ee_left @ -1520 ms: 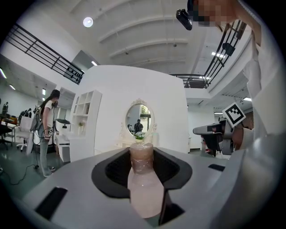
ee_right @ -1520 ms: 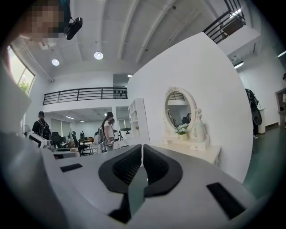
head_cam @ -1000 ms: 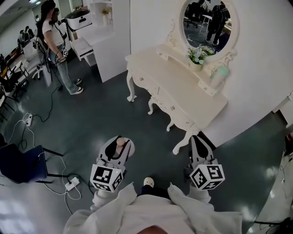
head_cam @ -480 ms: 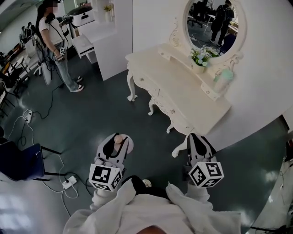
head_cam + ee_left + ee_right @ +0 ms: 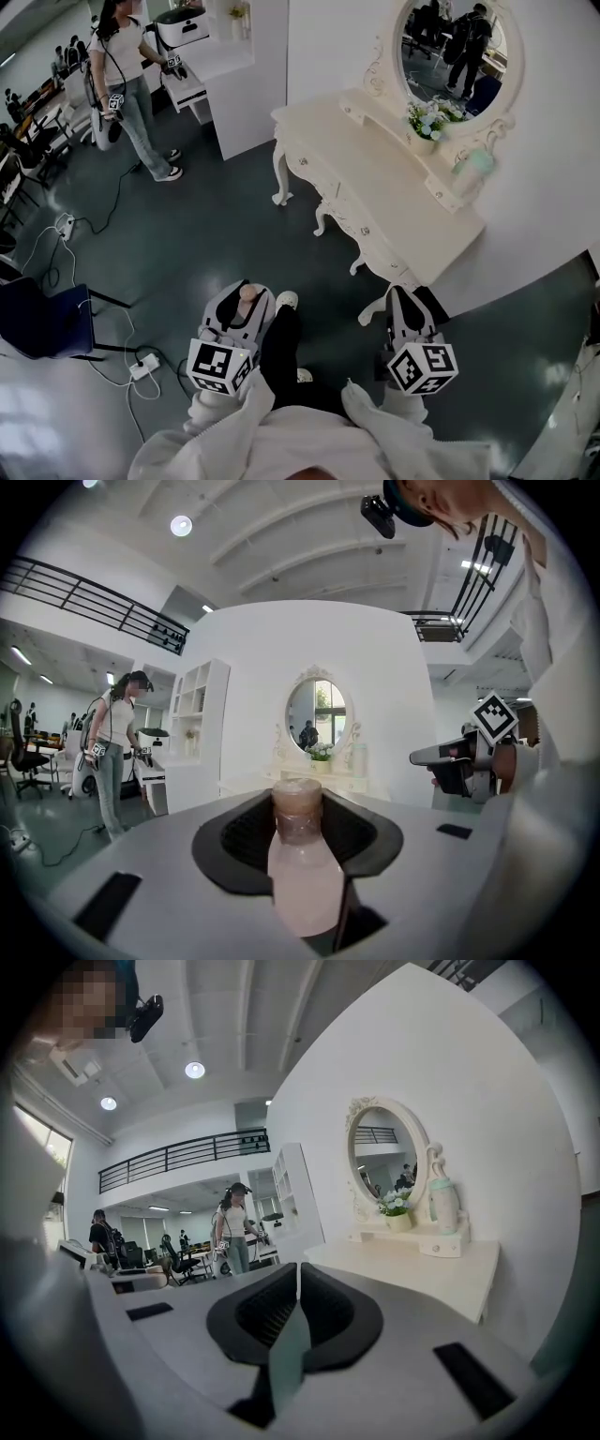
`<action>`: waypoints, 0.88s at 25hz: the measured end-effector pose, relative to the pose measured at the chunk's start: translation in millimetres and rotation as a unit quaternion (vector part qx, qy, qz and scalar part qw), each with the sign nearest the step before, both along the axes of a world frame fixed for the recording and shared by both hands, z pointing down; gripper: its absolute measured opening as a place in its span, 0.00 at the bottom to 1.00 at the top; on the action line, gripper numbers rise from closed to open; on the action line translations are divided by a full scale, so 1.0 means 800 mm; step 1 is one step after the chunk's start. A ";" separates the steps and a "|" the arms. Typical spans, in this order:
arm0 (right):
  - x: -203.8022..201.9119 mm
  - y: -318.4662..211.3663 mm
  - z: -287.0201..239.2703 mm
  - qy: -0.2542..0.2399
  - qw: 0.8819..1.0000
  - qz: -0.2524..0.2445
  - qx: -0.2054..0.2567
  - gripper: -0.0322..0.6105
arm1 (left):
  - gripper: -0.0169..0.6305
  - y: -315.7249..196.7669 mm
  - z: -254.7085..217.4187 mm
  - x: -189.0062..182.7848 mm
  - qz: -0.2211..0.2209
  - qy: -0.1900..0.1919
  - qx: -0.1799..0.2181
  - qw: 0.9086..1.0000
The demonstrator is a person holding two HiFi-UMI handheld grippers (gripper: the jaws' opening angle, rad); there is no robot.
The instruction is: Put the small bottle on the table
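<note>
My left gripper (image 5: 241,311) is shut on a small pale-pink bottle (image 5: 302,874) with a brownish cap (image 5: 246,296); the bottle stands upright between the jaws, and its neck and cap rise above them. In the head view the gripper hangs over the dark floor, well short of the cream dressing table (image 5: 375,178). My right gripper (image 5: 405,307) is shut with nothing in it, near the table's front leg. In the right gripper view the jaws (image 5: 298,1283) meet, and the tabletop (image 5: 422,1274) lies ahead to the right.
On the table's back shelf stand a flower pot (image 5: 427,124) and a pale green bottle (image 5: 472,161) under an oval mirror (image 5: 455,47). A person (image 5: 131,84) stands by a white shelf unit (image 5: 234,66). A blue chair (image 5: 42,319), cables and a power strip (image 5: 142,367) lie left.
The view has shifted so the table sits further right. The wearer's dark leg and shoe have stepped forward between the grippers. Both grippers keep their grip and place.
</note>
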State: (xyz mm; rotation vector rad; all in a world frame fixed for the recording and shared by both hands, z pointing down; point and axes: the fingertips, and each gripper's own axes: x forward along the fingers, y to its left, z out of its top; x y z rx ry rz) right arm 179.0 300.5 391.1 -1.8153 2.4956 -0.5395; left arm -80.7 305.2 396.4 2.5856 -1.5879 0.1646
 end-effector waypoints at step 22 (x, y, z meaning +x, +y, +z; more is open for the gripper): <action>-0.037 -0.265 -0.047 0.009 1.000 0.005 0.028 0.11 | 0.26 -0.272 -0.037 -0.036 0.006 0.030 0.022 0.999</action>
